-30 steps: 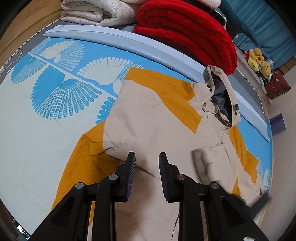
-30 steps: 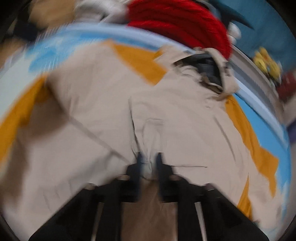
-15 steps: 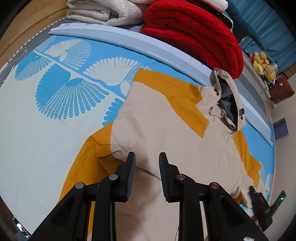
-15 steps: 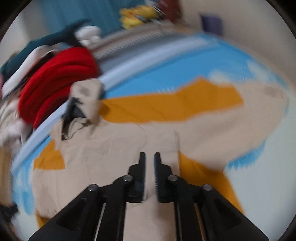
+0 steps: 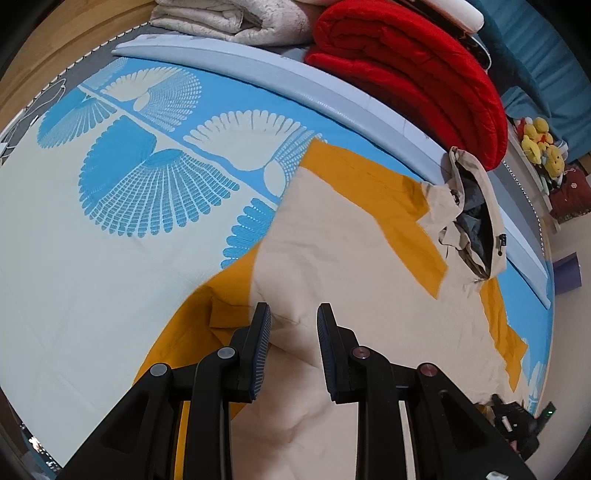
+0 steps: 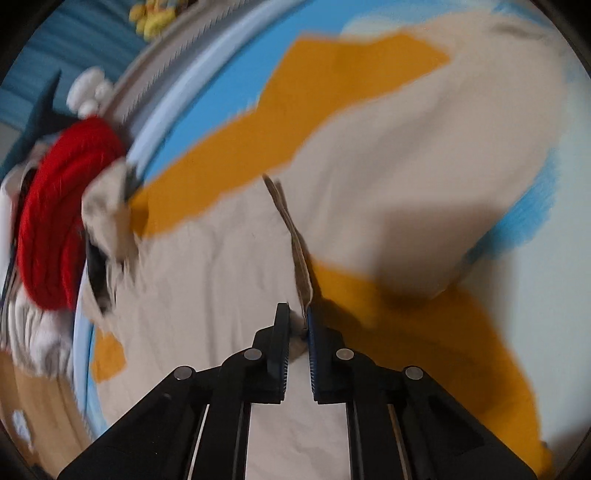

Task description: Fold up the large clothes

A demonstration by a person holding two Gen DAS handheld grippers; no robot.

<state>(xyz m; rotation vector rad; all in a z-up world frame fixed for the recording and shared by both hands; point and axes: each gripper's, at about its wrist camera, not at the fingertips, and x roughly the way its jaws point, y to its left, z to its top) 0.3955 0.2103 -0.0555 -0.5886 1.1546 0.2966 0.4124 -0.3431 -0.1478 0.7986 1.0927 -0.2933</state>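
Two views, taken in turn.

Left wrist view: beige-and-orange jacket (image 5: 354, 251) lies spread flat on the bed (image 5: 92, 266), over the blue fan-patterned sheet. Its long axis runs diagonally, from the hem under the camera up and right to the hood (image 5: 476, 218), which rests against the pale bolster (image 5: 280, 77). An orange sleeve (image 5: 184, 332) trails down to the left of the body. Left gripper (image 5: 293, 325) hangs over the lower torso panel, released, fingers apart with only flat cloth showing between them; whether they touch the cloth I cannot tell. Red quilt (image 5: 413, 74) and white bedding (image 5: 229, 18) are stacked behind the bolster, well clear. The other tool shows dark at the lower right edge.

Right wrist view: heavily blurred. Right gripper (image 6: 293, 325) is clenched on a beige fabric edge (image 6: 291, 236), which rises as a thin raised ridge running straight ahead from the jaws. The jacket body lies to the left of that ridge, the hood far left; a beige-and-orange panel lies to the right.

Judgement: a side panel is being folded across the long axis. The right hand has the only grip; the left, nearer the opposite sleeve, looks free to pin or pick up there.
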